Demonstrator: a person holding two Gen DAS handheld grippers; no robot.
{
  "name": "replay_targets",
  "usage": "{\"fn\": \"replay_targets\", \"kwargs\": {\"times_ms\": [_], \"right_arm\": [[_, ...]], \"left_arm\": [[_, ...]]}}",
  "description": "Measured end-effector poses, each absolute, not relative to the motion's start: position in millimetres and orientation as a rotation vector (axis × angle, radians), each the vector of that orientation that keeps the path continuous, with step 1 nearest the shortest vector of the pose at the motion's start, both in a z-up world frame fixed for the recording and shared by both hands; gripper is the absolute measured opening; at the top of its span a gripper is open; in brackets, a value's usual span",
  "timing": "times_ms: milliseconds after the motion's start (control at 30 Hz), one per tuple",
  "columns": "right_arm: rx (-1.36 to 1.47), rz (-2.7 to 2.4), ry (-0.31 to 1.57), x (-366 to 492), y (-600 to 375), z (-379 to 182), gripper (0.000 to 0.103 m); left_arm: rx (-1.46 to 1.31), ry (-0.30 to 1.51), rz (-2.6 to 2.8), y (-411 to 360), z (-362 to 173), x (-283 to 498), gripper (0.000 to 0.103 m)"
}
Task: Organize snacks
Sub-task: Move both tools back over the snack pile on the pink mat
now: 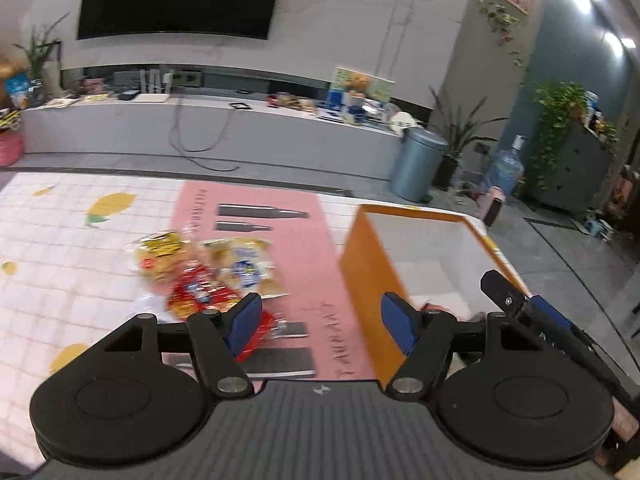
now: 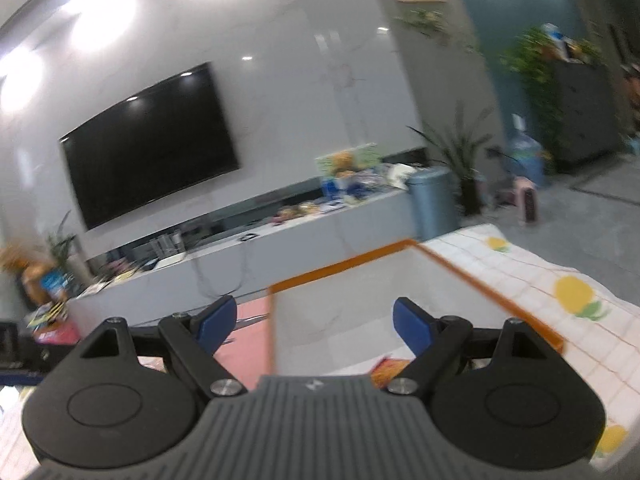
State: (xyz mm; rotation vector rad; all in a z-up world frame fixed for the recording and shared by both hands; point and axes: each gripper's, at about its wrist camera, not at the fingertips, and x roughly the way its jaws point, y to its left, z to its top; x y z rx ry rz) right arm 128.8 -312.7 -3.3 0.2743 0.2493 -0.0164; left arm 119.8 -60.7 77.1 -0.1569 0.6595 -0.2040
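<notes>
I had the left gripper [image 1: 320,320] low over the table [image 1: 60,240], its jaws spread wide with nothing between the blue pads. It hung over the gap between the snack pile and the box [image 1: 368,280], which suited reaching for the next packet, I judged. The right gripper [image 2: 314,322] was just as wide and just as empty, pointing over the near left corner of the box; its view was blurred.

The box, orange outside and white inside, stood toward the right edge of the table, partly on the pink mat [image 1: 304,248], with its mouth up so packets could be dropped in. From the left camera its long axis ran from the near edge toward the far right corner of the table. An orange packet [image 2: 386,370] already lay on its floor at the near end.

Three packets lay heaped on the left part of the mat, overlapping. The red packet [image 1: 196,296] was nearest, its long axis slanting from the pile down toward the near edge and passing behind my left pad. The yellow packet [image 1: 160,256] and the pale packet [image 1: 244,268] sat just beyond it, side by side. I could not tell which way their printed tops faced.
</notes>
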Motion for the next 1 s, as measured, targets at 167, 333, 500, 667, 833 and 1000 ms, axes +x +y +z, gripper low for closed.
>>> {"fn": "replay_targets", "kwargs": {"times_ms": [167,333,500,667,833,1000], "right_arm": [[0.195,0.075,0.222,122,-274,-10,0.083],[0.181,0.130,0.243,124,-253,-18,0.082],[0.143,0.165,0.269,130,-237,-25,0.080],[0.091,0.174,0.307,138,-230,-30,0.072],[0.089,0.231,0.357,148,-223,-34,0.072],[-0.161,0.321,0.324,154,-186,-36,0.096]], "left_arm": [[-0.176,0.665,-0.165,-33,73,109,0.080],[-0.182,0.670,-0.126,-8,60,106,0.080],[-0.211,0.703,-0.100,15,44,114,0.080],[-0.226,0.678,-0.044,46,35,119,0.080],[-0.280,0.704,-0.046,70,20,123,0.080],[-0.252,0.748,-0.025,85,3,124,0.080]]}}
